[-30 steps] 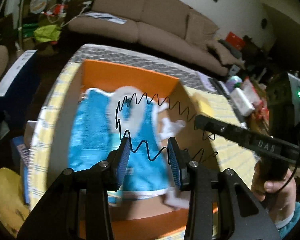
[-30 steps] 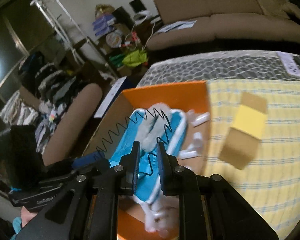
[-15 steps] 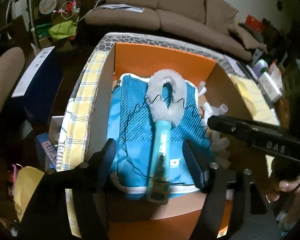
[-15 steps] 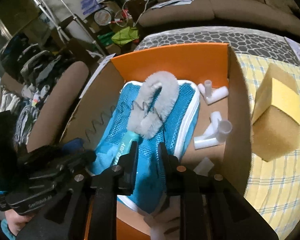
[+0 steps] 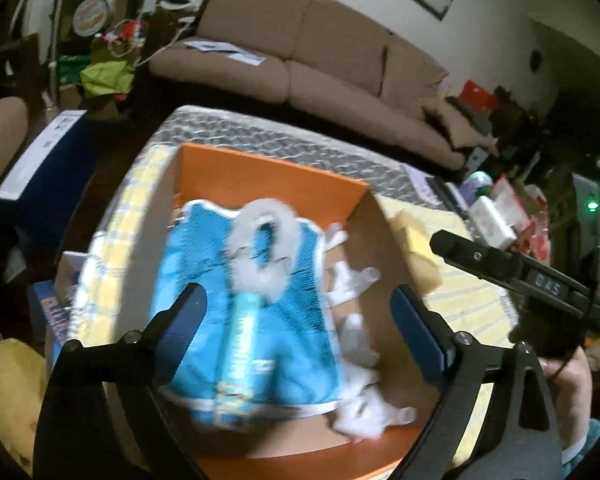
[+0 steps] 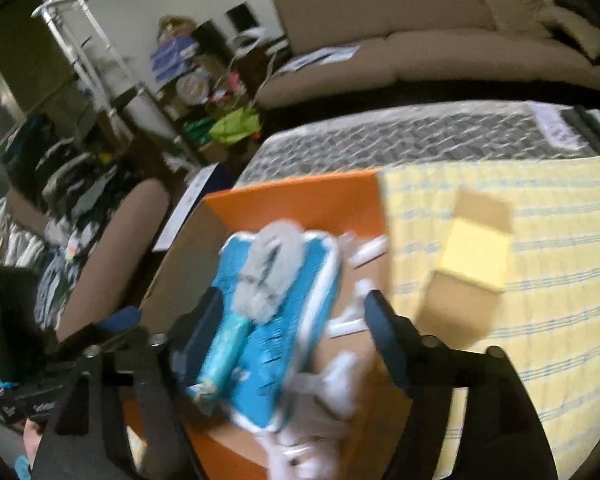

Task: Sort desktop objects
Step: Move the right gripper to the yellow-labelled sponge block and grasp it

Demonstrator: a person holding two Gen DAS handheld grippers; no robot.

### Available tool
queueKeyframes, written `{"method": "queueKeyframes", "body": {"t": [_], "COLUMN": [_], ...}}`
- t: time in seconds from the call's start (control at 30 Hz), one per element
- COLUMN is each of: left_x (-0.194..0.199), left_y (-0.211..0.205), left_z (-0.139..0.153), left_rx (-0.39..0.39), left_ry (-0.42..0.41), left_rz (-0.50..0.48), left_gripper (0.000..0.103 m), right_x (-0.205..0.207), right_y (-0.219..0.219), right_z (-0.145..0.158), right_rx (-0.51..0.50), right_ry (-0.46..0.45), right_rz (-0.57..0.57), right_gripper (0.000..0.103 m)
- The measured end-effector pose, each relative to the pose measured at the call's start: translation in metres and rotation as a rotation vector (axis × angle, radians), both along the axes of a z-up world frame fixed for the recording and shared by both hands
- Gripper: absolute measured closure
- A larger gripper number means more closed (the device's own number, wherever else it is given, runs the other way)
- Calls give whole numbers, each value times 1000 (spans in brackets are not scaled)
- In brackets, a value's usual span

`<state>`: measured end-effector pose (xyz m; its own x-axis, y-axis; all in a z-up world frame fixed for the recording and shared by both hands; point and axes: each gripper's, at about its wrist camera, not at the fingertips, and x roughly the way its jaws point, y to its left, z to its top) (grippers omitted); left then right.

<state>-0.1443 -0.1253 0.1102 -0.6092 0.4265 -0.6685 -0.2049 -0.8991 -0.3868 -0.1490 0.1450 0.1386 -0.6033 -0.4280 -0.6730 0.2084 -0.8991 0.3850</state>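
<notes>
Both grippers hang over the orange-walled cardboard box (image 5: 268, 176), which sits at the left edge of the yellow checked tablecloth (image 6: 540, 320). The left gripper (image 5: 296, 320) has its jaws spread wide with nothing in them, and the right gripper (image 6: 292, 320) is the same. Inside the box lies a blue mesh pouch (image 5: 300, 312) with a teal-handled grey fluffy brush (image 5: 256, 276) on top, and white plastic pipe fittings (image 5: 352, 280) along its right side. A tan and yellow sponge block (image 6: 472, 268) sits on the cloth just beside the box.
</notes>
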Motion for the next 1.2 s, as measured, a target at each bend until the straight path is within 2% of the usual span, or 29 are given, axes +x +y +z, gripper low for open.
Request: {"method": "queueKeyframes", "body": {"t": [0.2,0.47,0.67,0.83,1.0,1.1,1.13,1.2], "left_x": [-6,-10,-9,-8,-11,-11,-11,-10], "left_y": [42,84,94,94,88,87,86,86], "left_z": [-1,-8,-10,-11,-13,-13,-13,-12], "left_rx": [-5,23,50,21,33,35,35,36], "left_ry": [2,-24,-40,-37,-50,-53,-52,-49], "left_rz": [-62,-109,-117,-115,-113,-115,-115,-115], "left_gripper": [8,8,7,7,7,7,7,7], "right_x": [-7,-21,-36,-48,-54,-52,-52,-50], "right_y": [53,81,76,66,62,64,66,69], "right_z": [-6,-42,-63,-71,-81,-81,-82,-81], "right_rx": [-22,53,61,71,79,51,34,18], "right_ry": [-18,-73,-107,-111,-127,-126,-130,-133], "right_rz": [-134,-259,-255,-255,-249,-234,-227,-230], "right_gripper": [21,20,20,17,17,22,29,31]}}
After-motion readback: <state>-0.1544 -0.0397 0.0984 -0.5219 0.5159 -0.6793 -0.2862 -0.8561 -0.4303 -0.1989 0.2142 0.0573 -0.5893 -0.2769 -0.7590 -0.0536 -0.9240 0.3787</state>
